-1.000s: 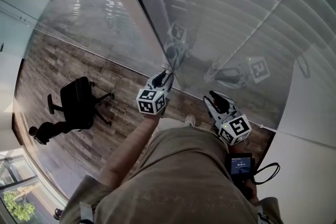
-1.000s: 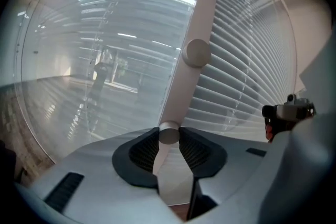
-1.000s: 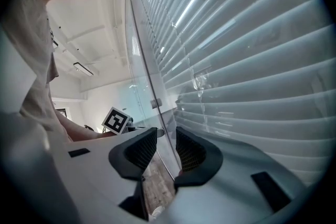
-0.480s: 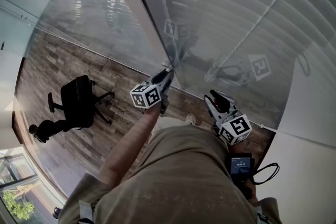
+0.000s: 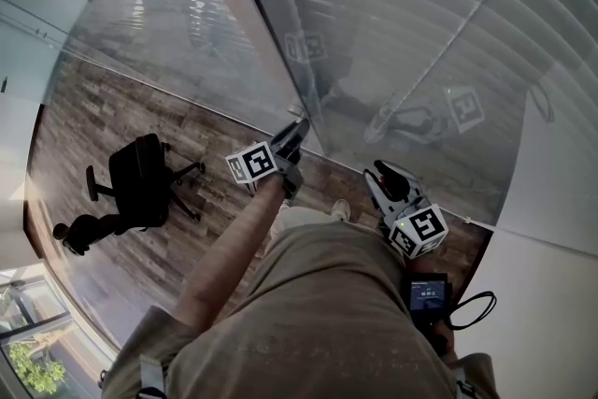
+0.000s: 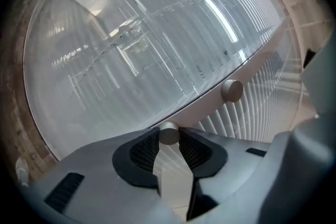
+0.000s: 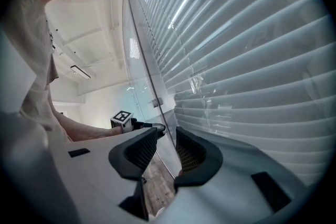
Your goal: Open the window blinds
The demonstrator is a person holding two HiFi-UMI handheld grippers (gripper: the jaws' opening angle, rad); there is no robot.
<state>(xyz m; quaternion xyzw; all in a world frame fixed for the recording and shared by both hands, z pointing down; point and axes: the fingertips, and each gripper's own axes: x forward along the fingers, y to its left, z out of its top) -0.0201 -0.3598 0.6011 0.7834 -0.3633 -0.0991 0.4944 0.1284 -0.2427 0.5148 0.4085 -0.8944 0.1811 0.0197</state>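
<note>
1. Grippers, nearest us: the right gripper (image 5: pixel 381 171) has its jaws spread with nothing between them, and we hold it idle just before the glass (image 5: pixel 159 42).
2. Left gripper (image 5: pixel 295 130): jaws pinching the round knob (image 6: pixel 169 133) on the pale frame (image 6: pixel 207 99) between panes.
3. Second knob (image 6: pixel 231 91): further along that frame, untouched.
4. Blinds (image 5: pixel 439 5): the task's thing, behind the glass beside the frame; slats look shut or nearly so.
5. Step in hand, as we judge it: turning the pinched knob to tilt the slats. The next move calls for a wrist roll about the knob's axis, a firm pinch, and an eye on the slats.
</note>
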